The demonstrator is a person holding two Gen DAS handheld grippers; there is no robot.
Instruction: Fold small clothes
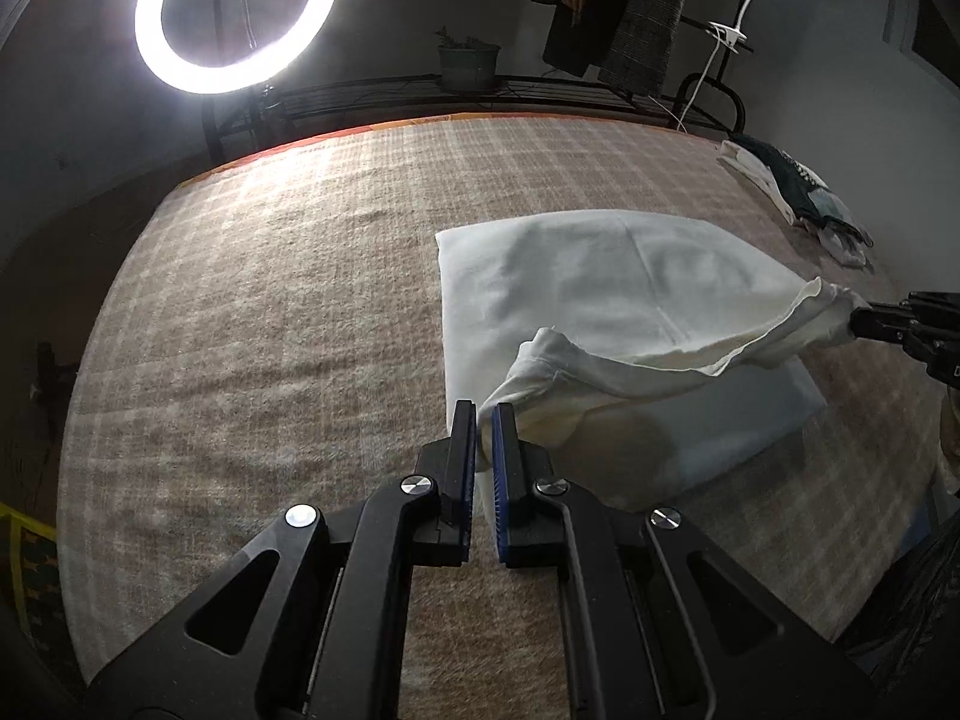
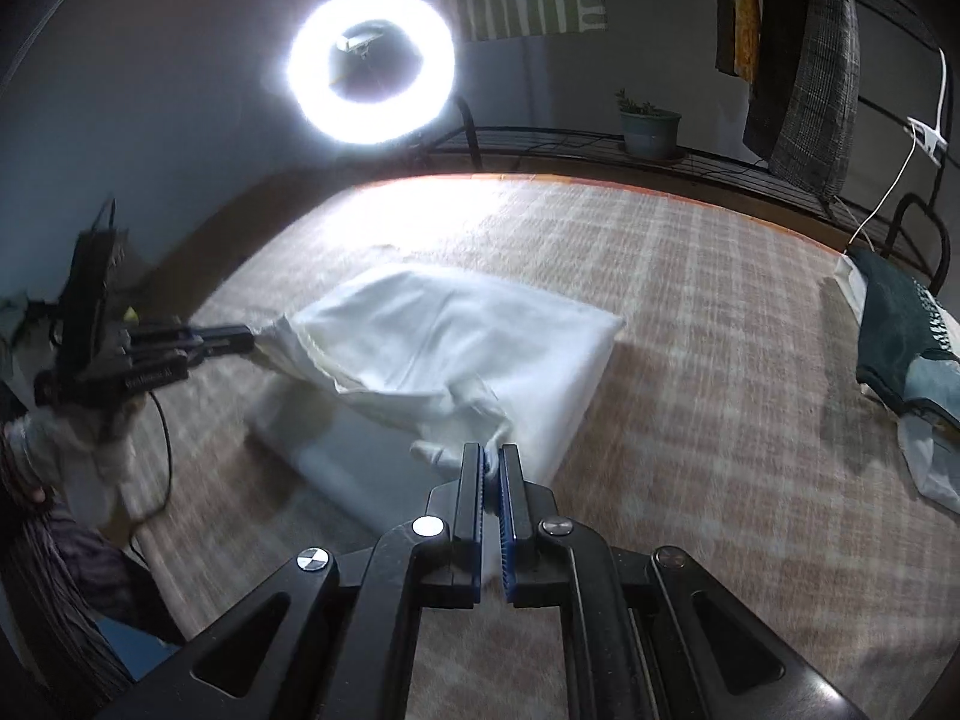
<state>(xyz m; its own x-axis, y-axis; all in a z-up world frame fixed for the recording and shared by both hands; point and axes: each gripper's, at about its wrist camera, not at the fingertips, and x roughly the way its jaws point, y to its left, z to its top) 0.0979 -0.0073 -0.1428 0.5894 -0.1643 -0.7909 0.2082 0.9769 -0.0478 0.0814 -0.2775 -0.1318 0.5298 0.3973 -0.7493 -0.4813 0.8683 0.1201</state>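
Over the plaid blanket [image 1: 270, 312], left gripper [image 1: 483, 414] & right gripper [image 2: 492, 456] each pinch the white garment [image 1: 600, 288], lifted edge hiding pt of the folded body underneath.

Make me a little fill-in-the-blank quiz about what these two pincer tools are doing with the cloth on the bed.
1. Both the left gripper and the right gripper are pinching the same ____ garment.
2. The garment lies on a checked ____.
3. The round bright thing behind the bed is a ____ light.
4. Near the bed's far corner sits a pile of other ____.

Missing words: white; blanket; ring; clothes
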